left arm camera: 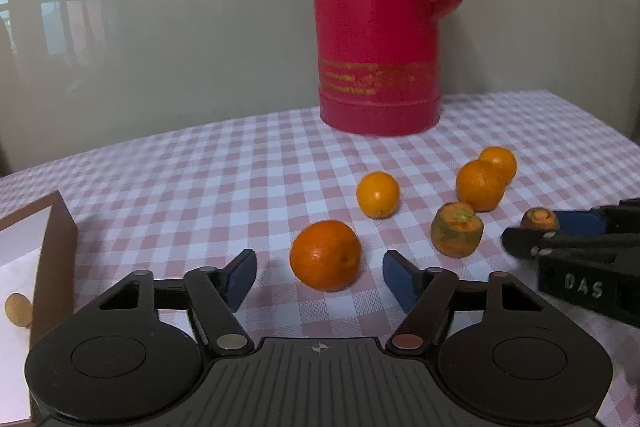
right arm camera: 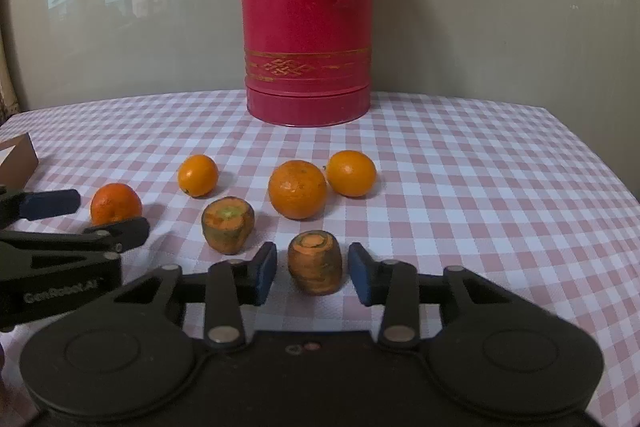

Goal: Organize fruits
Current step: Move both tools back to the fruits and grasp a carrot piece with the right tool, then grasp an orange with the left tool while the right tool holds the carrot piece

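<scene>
My left gripper [left arm camera: 319, 277] is open with a deep orange mandarin [left arm camera: 325, 255] between its blue pads, not touching them; the same mandarin shows in the right wrist view [right arm camera: 115, 203]. My right gripper [right arm camera: 312, 273] is open around a carrot stump [right arm camera: 315, 262], pads close to its sides but apart. A second carrot stump [right arm camera: 228, 225] stands left of it. Three more citrus fruits lie behind: a small one [right arm camera: 197, 175], a larger one [right arm camera: 297, 189] and another [right arm camera: 352, 173]. The right gripper also shows in the left wrist view [left arm camera: 532, 233].
A tall red thermos jug [right arm camera: 306, 23] stands at the back of the pink checked tablecloth [right arm camera: 480, 187], against the wall. A brown-walled cardboard box [left arm camera: 52, 259] sits at the left, with a small tan fruit [left arm camera: 17, 309] inside it.
</scene>
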`<state>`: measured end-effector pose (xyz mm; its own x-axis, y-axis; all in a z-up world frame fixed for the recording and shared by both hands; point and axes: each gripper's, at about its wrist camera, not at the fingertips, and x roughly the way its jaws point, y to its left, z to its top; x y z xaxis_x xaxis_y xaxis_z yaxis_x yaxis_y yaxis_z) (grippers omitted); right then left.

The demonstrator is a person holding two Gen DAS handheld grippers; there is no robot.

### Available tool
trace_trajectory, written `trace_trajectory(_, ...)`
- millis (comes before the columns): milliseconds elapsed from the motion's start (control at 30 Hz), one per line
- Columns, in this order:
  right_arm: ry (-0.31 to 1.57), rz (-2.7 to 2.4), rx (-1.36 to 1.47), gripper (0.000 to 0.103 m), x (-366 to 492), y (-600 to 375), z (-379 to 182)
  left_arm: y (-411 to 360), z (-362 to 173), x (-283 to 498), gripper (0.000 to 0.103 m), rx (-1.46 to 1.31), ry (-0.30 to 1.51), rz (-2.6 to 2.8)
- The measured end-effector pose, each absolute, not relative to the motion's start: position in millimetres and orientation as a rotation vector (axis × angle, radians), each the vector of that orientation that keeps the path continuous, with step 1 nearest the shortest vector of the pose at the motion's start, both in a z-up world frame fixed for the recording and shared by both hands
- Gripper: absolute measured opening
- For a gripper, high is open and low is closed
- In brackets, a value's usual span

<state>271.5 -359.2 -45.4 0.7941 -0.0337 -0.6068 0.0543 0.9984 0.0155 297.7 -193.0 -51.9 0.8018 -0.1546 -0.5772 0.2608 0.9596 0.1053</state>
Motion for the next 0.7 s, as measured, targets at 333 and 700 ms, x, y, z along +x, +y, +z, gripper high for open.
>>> trace_trajectory(333,0.648,-0.045,0.050,0.020,269.5,-363.5,-44.3,-191.5,-50.2,295.9,0.037,0.168,0.580,-0.217)
trace_trajectory(700,0.591,-0.049,0.067,0.020,252.4,-358.7,-21.2,-178.1,-27.6,262.9,0.037,0.181,0.524,-0.215)
